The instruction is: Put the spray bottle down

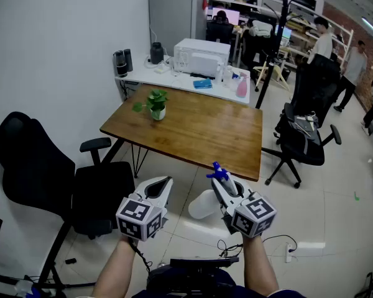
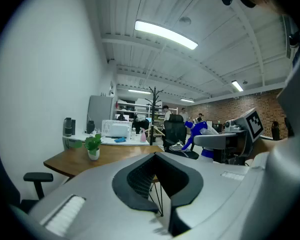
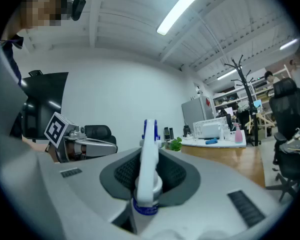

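— Which containers do we have here?
— First the spray bottle [image 1: 203, 205]. The right gripper [image 1: 224, 188] has its jaws clamped around the neck, just under the blue trigger head [image 1: 217, 171]. The body is rounded, milky white plastic, and we cannot tell whether anything is in it. It hangs in the air between the two grippers, over the floor [image 1: 336, 191], short of the near edge of the wooden bench [image 1: 193, 129].
— And the left gripper [image 1: 161, 186]?
— Its jaws stand together, and we see nothing between them.
— Any other containers?
— We find a small white pot [image 1: 157, 113] on the wooden bench, towards its far left corner, with a leafy green plant [image 1: 154, 98] in it. On the white bench [image 1: 174, 78] behind stands a pink spray bottle [image 1: 242, 87], near a boxy white microwave [image 1: 201, 56]. We can't read that bottle's contents either.
— What about the surface and the room?
— The wooden bench has a smooth, warm brown rectangular top on thin black legs. The floor is pale and glossy. We see a black office chair [image 1: 31, 160] by the white wall on the left and another black chair [image 1: 301, 143] on the right. Further back are a grey fridge [image 1: 171, 16], a black coat stand [image 1: 280, 30] and a brick wall [image 2: 240, 106]. People [image 1: 323, 39] stand at the far end.
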Motion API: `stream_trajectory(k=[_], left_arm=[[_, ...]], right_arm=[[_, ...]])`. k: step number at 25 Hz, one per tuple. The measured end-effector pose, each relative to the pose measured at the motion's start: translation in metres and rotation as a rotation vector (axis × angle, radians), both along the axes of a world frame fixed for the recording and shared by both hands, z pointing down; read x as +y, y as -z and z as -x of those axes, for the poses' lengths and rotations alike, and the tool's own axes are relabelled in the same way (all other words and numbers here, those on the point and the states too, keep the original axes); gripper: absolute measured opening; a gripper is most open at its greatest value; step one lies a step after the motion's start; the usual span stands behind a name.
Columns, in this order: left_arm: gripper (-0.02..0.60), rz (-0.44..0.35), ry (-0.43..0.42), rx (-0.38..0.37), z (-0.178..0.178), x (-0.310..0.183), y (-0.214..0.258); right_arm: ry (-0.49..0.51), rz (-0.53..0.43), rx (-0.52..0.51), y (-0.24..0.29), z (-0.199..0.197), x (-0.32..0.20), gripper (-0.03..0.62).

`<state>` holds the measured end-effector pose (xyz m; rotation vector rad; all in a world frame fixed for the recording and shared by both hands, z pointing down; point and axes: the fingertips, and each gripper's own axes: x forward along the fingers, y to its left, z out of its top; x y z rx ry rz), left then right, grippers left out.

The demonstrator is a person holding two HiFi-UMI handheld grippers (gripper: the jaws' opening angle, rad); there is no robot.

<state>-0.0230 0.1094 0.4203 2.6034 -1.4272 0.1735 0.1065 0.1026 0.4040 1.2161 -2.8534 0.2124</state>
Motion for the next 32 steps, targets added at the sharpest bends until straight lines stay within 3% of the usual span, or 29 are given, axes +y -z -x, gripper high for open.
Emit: stream_trajectory(k=[10, 17, 32], left_arm=[[0.008, 0.001, 0.023, -0.015, -0.036, -0.021, -0.004], [0.008, 0.005, 0.028, -0.021, -0.040, -0.050, -0.006], [0.008, 0.008, -0.036, -0.007, -0.020, -0.191, -0.010]], right_arm=[[0.010, -0.014, -0.017, 0.000, -0.037, -0.025, 0.083], [0.023, -0.017, -0.024, 0.001, -0.040, -0.055, 0.083], [-0.015, -0.016, 0.005, 0.003, -0.011, -0.182, 0.083]])
